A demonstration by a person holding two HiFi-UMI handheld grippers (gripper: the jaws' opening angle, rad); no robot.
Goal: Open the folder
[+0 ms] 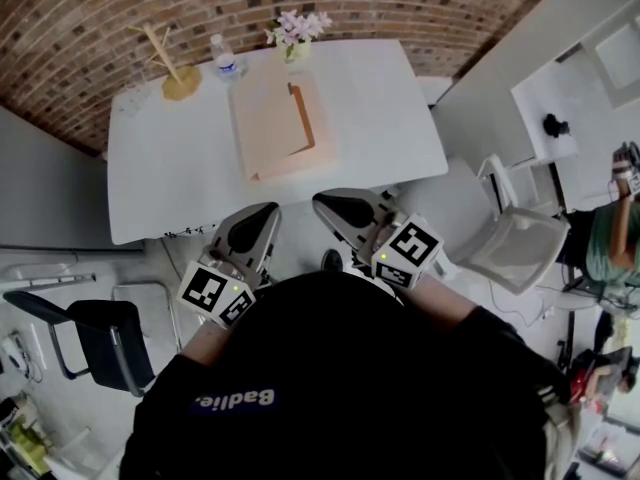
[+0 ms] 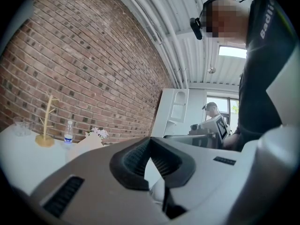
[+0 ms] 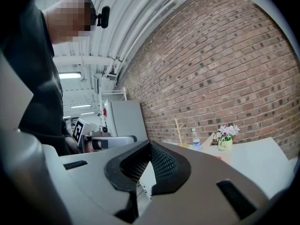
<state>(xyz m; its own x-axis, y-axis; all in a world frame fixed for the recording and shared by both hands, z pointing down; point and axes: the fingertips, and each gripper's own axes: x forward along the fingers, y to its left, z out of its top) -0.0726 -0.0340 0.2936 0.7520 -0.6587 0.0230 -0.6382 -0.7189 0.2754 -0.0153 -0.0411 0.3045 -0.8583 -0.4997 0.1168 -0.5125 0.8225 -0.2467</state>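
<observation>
The tan folder (image 1: 278,118) lies on the white desk (image 1: 170,178), well ahead of both grippers and roughly between the lines they point along, touched by neither. Beyond it, farther from the grippers, stand a vase of flowers (image 1: 297,36), a water bottle (image 1: 225,60) and, off toward the left gripper's side, a wooden stand (image 1: 175,73). The left gripper (image 1: 262,218) and right gripper (image 1: 328,206) hang short of the desk's near edge, close to the person's body. Each has its jaws together with nothing between them.

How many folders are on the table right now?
1. The folder lies on the table's far half, just before the flower vase; another beneath it could be hidden.
</observation>
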